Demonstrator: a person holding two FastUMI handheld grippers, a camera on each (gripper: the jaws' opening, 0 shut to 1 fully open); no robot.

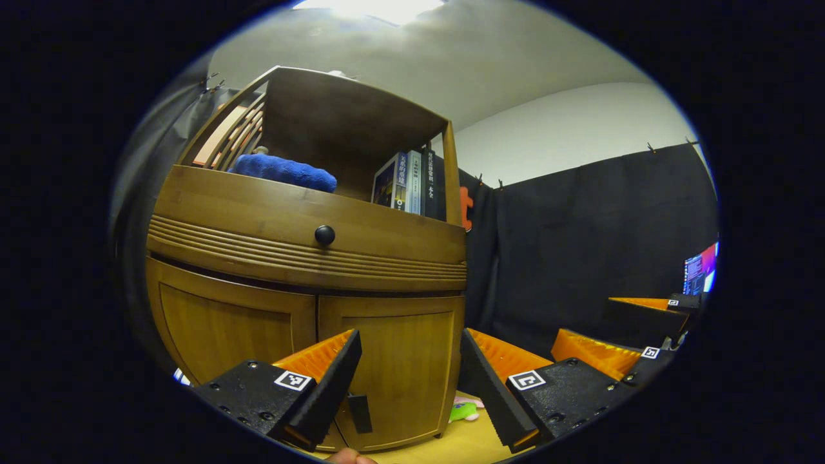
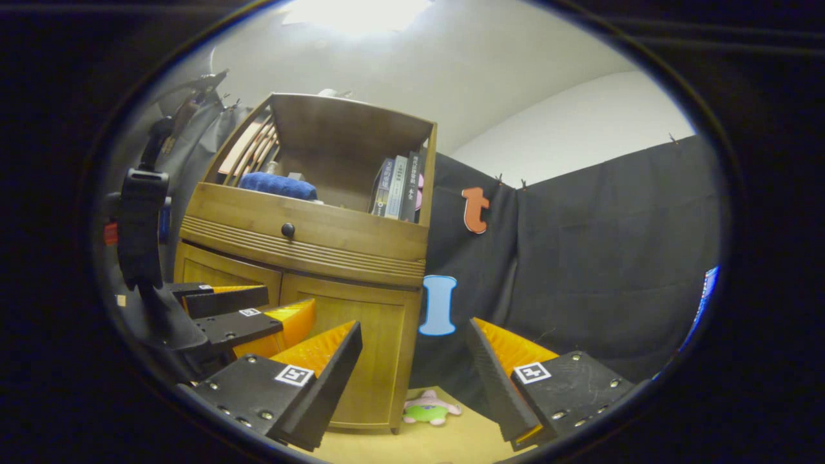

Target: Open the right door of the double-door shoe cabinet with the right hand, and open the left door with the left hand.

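Wooden shoe cabinet (image 1: 309, 258): two doors closed, three books (image 1: 409, 183).

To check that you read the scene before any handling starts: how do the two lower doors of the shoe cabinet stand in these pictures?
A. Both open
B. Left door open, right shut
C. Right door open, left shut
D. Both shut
D: the left door and right door lie flush in the cabinet front, and both open grippers, left gripper and right gripper, hover short of them.
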